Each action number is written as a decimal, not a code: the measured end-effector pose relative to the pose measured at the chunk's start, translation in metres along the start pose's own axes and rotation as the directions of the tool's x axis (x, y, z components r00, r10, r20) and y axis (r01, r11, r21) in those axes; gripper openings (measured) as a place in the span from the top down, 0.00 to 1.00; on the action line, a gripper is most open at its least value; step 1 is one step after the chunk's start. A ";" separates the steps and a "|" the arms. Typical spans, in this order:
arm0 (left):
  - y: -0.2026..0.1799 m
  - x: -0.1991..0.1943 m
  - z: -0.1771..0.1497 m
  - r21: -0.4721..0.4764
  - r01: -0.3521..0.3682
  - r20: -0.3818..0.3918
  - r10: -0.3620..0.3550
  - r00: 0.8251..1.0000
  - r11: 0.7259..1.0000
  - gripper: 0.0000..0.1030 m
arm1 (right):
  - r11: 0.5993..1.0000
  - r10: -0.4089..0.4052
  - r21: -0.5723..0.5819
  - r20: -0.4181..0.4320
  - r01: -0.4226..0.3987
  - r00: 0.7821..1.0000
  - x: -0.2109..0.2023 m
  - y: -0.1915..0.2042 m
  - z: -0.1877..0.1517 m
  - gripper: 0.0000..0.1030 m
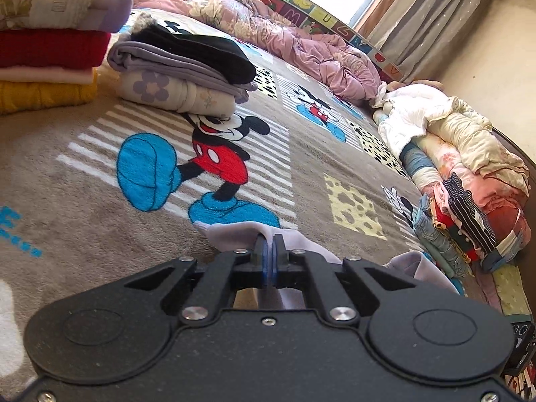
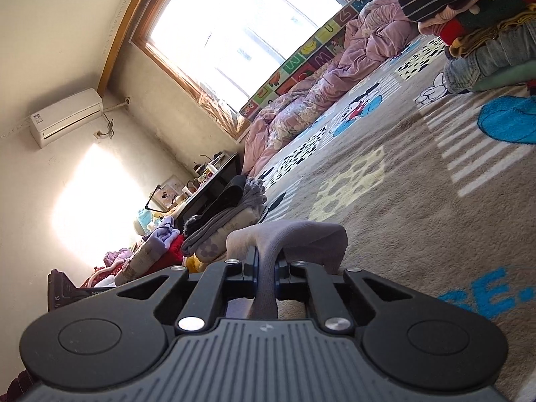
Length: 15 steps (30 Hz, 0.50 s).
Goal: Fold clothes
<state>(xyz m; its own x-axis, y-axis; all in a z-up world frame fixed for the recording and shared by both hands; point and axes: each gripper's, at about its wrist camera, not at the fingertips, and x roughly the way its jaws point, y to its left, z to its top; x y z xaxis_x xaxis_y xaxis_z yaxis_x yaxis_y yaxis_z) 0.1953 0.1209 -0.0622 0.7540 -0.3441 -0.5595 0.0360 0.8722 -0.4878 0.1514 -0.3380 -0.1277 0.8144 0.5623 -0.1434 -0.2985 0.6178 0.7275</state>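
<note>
Both tools pinch the pale purple cloth: the left tool (image 1: 270,251) grips a thin edge of the purple cloth (image 1: 234,234), and the right tool (image 2: 266,268) squeezes a thick bunch. Lift both together, keeping the cloth flat above the mouse blanket (image 1: 301,140). By the right tool, big blue letters (image 2: 495,296) look like "E".

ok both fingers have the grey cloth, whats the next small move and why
Probably lift both ends together: the left gripper and right gripper are each shut on the pale grey garment, which is bunched low on the cartoon blanket, so raising it should let it hang flat.
</note>
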 end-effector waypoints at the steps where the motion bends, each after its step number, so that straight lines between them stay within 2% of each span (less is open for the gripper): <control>1: 0.003 -0.004 -0.001 -0.006 -0.005 0.009 0.005 1.000 1.000 1.00 | 1.000 -0.005 0.001 0.008 0.005 1.000 -0.003 -0.001 0.000 0.90; 15: 0.054 -0.057 -0.027 -0.128 -0.101 0.096 0.113 0.989 0.987 1.00 | 0.993 -0.112 0.054 0.116 0.106 0.987 -0.043 -0.019 0.003 0.90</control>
<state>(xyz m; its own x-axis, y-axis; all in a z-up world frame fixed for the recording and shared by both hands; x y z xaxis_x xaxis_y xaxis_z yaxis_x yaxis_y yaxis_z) 0.1366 0.1780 -0.0748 0.8127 -0.2081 -0.5443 -0.1244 0.8507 -0.5108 0.1237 -0.3751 -0.1338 0.8949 0.4219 -0.1452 -0.1828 0.6437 0.7431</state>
